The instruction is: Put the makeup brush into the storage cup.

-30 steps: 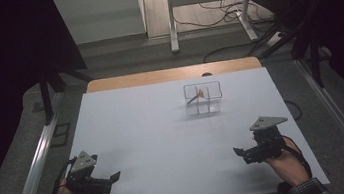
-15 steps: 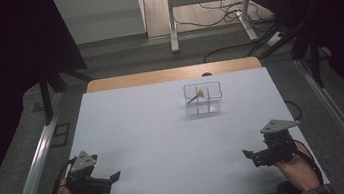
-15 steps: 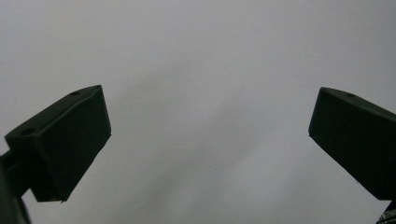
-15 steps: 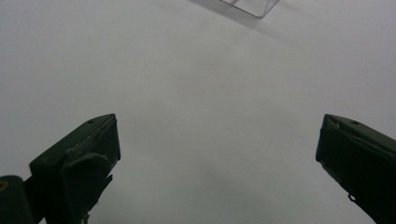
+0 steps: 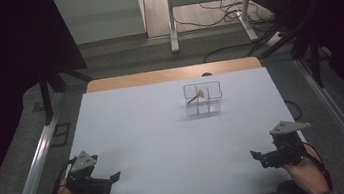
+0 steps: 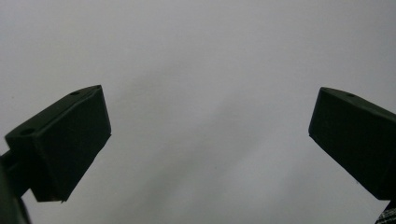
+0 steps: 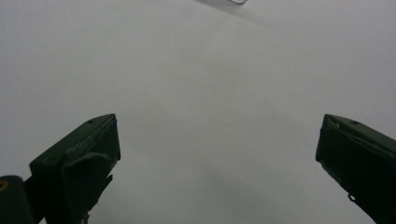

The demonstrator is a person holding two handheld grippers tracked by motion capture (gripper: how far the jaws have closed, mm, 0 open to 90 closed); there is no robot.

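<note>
Clear box (image 5: 203, 98): a small see-through container with inner dividers, standing on the far half of the white table (image 5: 156, 144), right of the table's midline.
Contents: a thin stick with an orange tip (image 5: 195, 96) lies slantwise in a rear compartment, low end to the left, orange end up and to the right; what it is cannot be told.
Long axis: the box runs left to right across the table, its broad side facing the person.
Nearer tool: the right gripper (image 5: 256, 156), I judge, since the box sits on its side of the middle; both are well apart from it.
Right gripper: at the near right edge, jaws spread wide and empty, aimed inward across the table; in the right gripper view a corner of the box (image 7: 237, 2) shows at the top edge, ahead and slightly right.
Left gripper (image 5: 115, 176): at the near left corner, jaws wide, nothing held, bare table ahead of them in its own view.
Coming move: likely a reach forward and leftward from the right hand (image 5: 304, 175).
</note>
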